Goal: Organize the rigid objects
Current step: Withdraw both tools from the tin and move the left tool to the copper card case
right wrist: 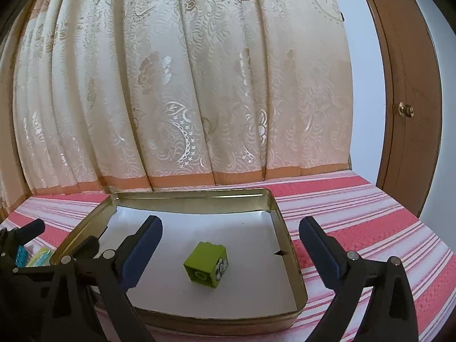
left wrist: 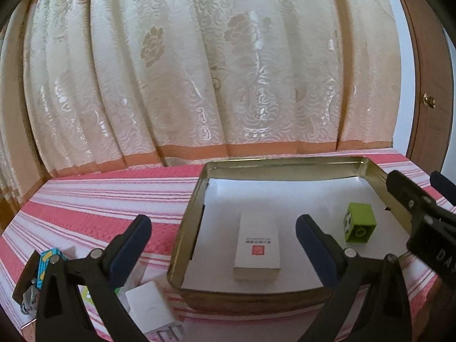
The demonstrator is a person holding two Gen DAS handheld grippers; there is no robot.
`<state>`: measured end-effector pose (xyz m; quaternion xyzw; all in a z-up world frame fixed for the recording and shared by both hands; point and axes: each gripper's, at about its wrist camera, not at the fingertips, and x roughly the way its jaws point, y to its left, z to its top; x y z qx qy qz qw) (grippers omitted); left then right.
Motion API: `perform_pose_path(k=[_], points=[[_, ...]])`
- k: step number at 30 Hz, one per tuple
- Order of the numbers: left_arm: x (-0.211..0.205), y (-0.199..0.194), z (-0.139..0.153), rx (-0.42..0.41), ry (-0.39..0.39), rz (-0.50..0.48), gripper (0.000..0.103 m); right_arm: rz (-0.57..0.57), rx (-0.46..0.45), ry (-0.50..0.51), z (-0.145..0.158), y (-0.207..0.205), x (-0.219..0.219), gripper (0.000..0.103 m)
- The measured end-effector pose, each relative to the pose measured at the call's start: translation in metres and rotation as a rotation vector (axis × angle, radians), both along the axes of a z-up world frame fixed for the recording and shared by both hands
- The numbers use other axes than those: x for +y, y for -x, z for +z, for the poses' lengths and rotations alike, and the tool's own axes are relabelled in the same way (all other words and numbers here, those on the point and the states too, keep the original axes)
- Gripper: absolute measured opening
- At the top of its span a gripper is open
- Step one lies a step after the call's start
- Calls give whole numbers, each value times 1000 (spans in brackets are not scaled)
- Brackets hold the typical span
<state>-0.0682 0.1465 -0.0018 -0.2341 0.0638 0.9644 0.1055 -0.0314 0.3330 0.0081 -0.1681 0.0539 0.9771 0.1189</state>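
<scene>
Soft, even daylight glints off the curtain [left wrist: 199, 71]; both fisheye views bow strongly, darkening at the corners.

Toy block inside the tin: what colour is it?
Lime green toy block, clearest in the right wrist view.

cut off: white box [left wrist: 154, 310] at bottom edge | half hidden: blue toy [left wrist: 47, 265] behind left gripper's arm | print on boxed carton [left wrist: 258, 249] unreadable
</scene>
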Motion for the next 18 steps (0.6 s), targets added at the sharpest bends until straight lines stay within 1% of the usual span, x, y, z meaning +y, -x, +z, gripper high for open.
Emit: perform_pose_path(k=[8, 14, 18], points=[[-22, -5, -1, -18, -40, 37, 103, -20, 0, 53, -2, -3, 11, 98], [-34, -13, -1, -21, -51, 52, 103, -37, 3, 71, -3, -5, 16, 98], [-45, -17, -3, -38, -61, 61, 103, -41, -4, 79, -3, -6, 18, 98]])
